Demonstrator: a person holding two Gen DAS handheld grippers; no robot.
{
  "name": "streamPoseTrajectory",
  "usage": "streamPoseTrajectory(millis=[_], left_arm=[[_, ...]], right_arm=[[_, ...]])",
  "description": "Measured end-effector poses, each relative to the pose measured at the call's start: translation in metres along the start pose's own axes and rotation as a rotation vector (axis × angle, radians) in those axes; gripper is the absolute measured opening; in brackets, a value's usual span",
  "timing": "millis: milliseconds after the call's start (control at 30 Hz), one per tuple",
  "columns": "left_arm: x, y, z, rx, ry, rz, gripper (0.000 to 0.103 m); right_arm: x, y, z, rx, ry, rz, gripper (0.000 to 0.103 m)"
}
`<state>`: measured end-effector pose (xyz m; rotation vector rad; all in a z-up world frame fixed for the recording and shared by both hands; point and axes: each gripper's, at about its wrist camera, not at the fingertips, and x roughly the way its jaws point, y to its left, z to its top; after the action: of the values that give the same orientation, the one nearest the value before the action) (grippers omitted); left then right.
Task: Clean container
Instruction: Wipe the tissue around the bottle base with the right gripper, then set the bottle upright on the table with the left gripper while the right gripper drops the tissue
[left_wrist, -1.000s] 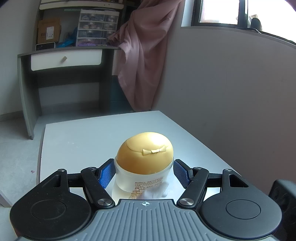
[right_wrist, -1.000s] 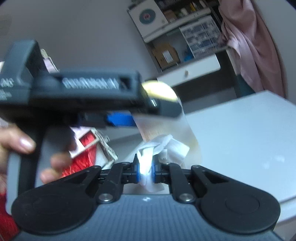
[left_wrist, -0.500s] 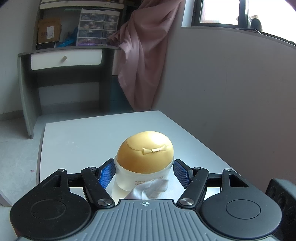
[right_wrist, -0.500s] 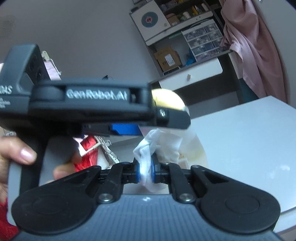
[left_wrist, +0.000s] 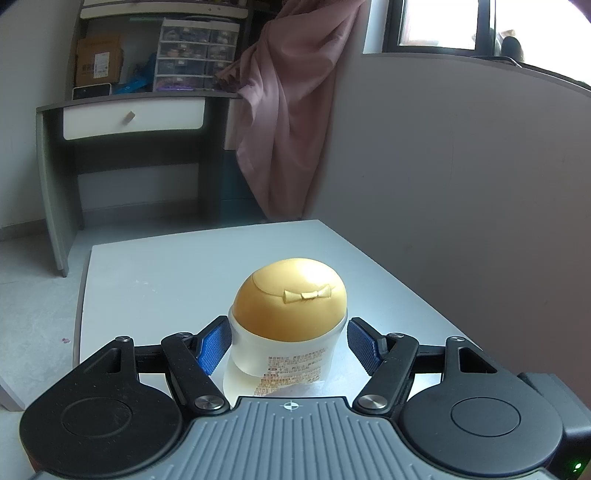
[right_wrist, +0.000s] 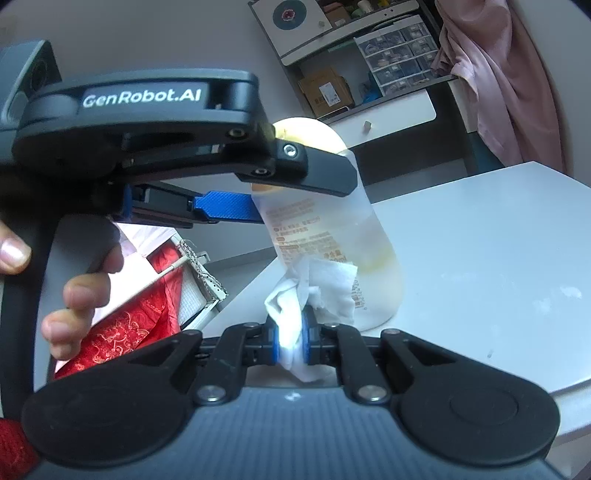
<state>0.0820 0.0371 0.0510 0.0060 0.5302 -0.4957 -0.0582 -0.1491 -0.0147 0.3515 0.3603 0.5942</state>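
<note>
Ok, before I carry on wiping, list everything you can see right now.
bottle: one, clear with a gold cap, standing on the table
tissue: one, white, against the bottle's lower side
table: one, white, under the bottle
desk: one, grey with a white drawer, behind the table
cardboard box: one, brown, on the desk
drawer unit: one, clear, beside the box
curtain: one, pink, right of the desk
red cloth: one, low, left of the table
left gripper: black, blue pads, jaws opening, bottle between them
right gripper: black, shut on the tissue
hand: one, on the left gripper's handle
</note>
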Motion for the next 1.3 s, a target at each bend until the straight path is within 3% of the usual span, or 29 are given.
streamPoseTrajectory(millis=[67, 133, 367, 533, 667, 767, 933, 1133, 1300], left_arm=[[-0.002, 0.001, -0.002, -0.007, -0.012, -0.001, 0.074], [-0.004, 0.001, -0.005, -0.009, -0.037, -0.001, 0.090], [-0.033, -0.004, -0.013, -0.030, -0.143, -0.036, 0.095], [-0.060, -0.009, -0.023, -0.053, -0.220, -0.009, 0.096], [-0.077, -0.020, -0.038, -0.044, -0.246, 0.041, 0.103], [-0.081, -0.031, -0.055, -0.017, -0.235, 0.114, 0.103], [-0.068, -0.042, -0.085, -0.091, -0.158, 0.208, 0.103], [-0.056, -0.039, -0.106, -0.138, -0.095, 0.232, 0.103], [-0.053, -0.034, -0.107, -0.146, -0.094, 0.244, 0.103]], right_arm=[[0.029, 0.014, 0.002, 0.004, -0.021, -0.027, 0.012], [0.028, 0.013, 0.005, -0.012, -0.035, -0.039, 0.012], [0.022, -0.003, 0.019, -0.026, -0.095, -0.056, 0.012], [0.020, -0.016, 0.035, -0.053, -0.155, -0.094, 0.012], [0.019, -0.025, 0.055, -0.089, -0.197, -0.141, 0.012], [0.020, -0.032, 0.068, -0.125, -0.220, -0.199, 0.012], [0.039, -0.066, 0.089, -0.145, -0.199, -0.312, 0.012], [0.075, -0.105, 0.103, -0.149, -0.125, -0.377, 0.012], [0.102, -0.119, 0.101, -0.161, -0.070, -0.403, 0.012]])
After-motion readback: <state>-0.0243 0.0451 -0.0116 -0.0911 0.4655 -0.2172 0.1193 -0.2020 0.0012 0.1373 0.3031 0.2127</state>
